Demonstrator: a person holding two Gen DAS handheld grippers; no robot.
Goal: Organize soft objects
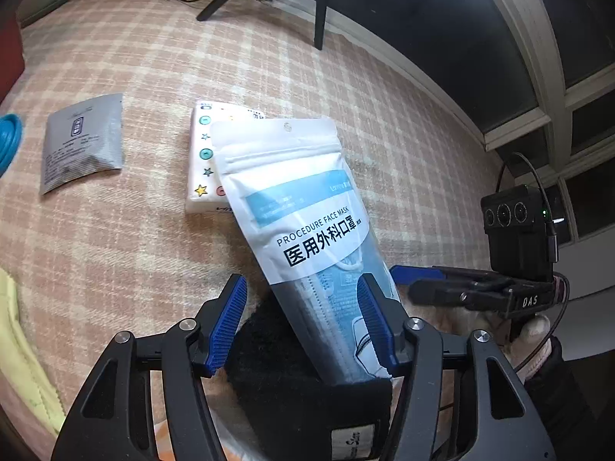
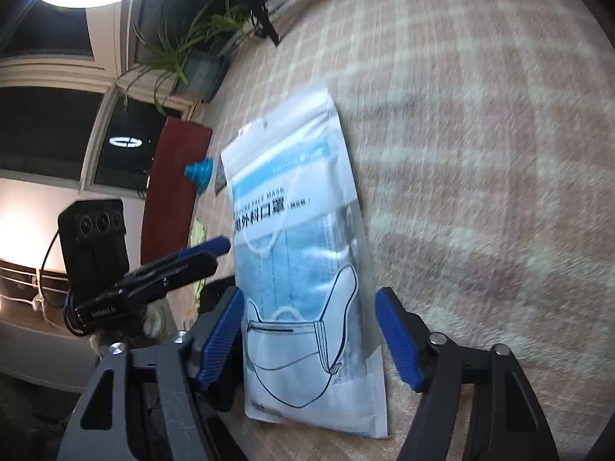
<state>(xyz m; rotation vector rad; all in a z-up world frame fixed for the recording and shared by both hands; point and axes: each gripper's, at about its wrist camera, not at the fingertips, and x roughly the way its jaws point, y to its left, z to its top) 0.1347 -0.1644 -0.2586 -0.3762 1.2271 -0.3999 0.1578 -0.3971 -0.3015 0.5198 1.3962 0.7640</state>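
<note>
A white and blue face mask pack lies on the pink checked cloth, its top resting on a white tissue pack with stars and its bottom on a black cloth item. My left gripper is open, its blue pads either side of the pack's lower end. In the right wrist view the same mask pack lies between the open fingers of my right gripper. A grey sachet lies to the left.
A yellow cloth lies at the left edge and a blue round thing further back. The right gripper shows at the right of the left wrist view. A potted plant, a dark red board and windows stand beyond the surface.
</note>
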